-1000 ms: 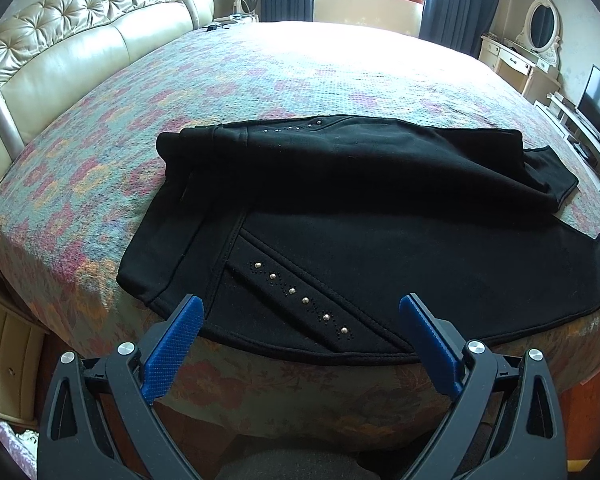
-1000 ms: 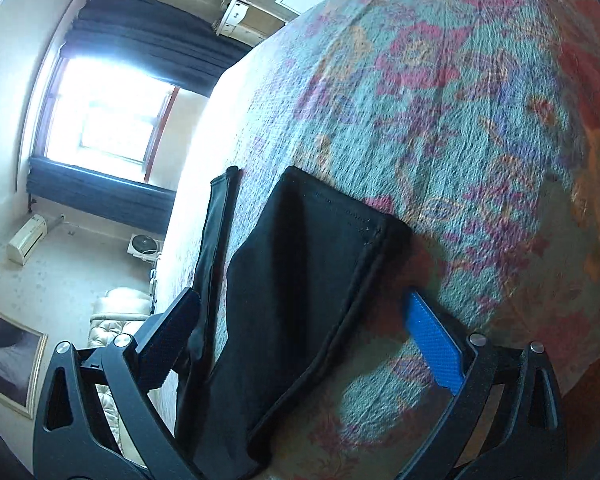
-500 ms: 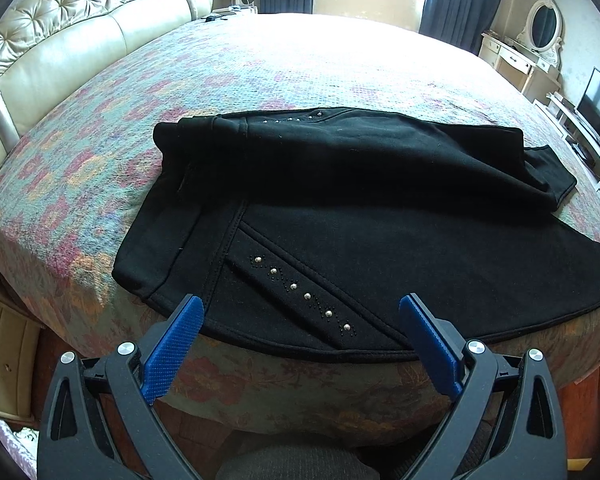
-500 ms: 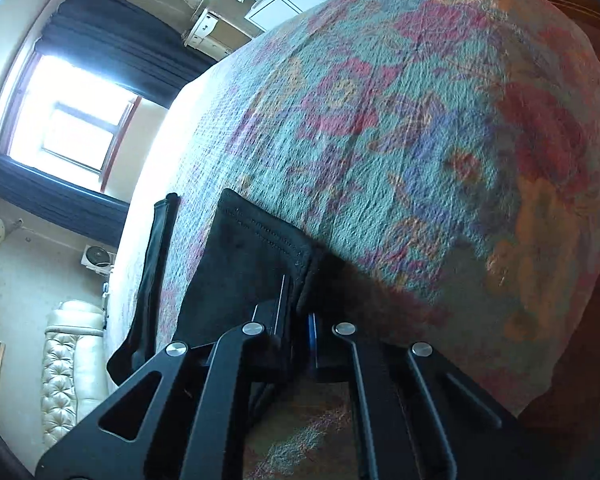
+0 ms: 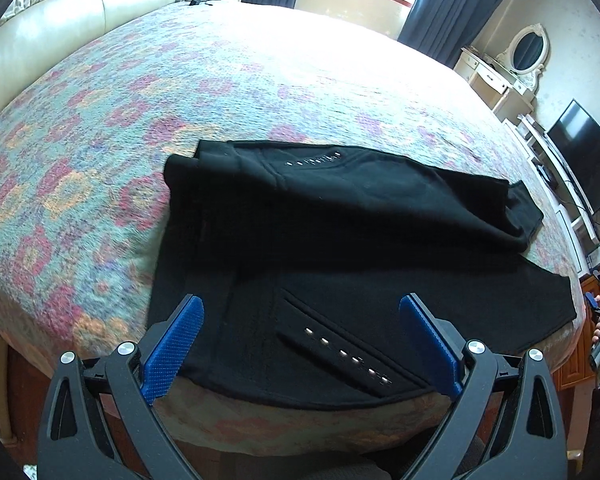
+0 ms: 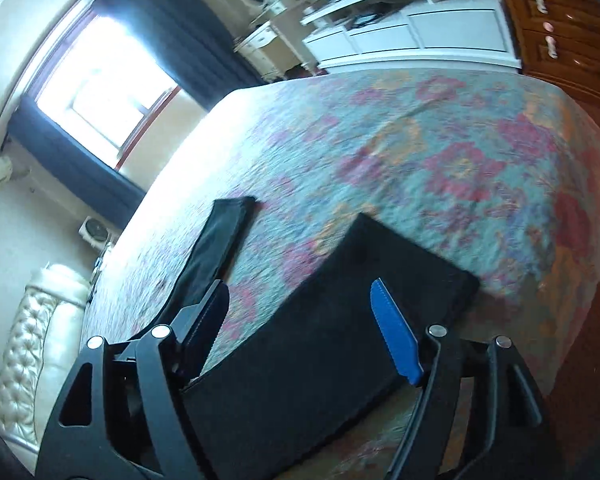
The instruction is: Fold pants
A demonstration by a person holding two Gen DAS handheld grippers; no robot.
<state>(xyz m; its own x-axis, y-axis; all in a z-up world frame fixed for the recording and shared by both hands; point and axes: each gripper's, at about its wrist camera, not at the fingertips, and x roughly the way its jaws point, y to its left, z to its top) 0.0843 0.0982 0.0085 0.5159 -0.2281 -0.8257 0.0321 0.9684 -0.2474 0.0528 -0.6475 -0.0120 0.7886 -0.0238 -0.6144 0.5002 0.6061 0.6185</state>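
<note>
Spread-jawed, both grippers are hovering over the black pants (image 5: 340,248) on the bed (image 5: 220,80): left gripper (image 5: 300,336) at the waistband, right gripper (image 6: 300,320), just reopening, over a leg cuff, unpinched, lining up a fold.

Pants (image 5: 360,248) on bed's (image 5: 260,80) near edge

Bedspread (image 6: 440,152) motion-blurred; pants (image 6: 300,380) leg cut off below.

Floral bedspread (image 5: 228,92) covering the bed, cream tufted headboard (image 5: 60,12) sitting behind, navy curtains (image 5: 456,4) hanging, TV (image 5: 584,152) standing right.
</note>
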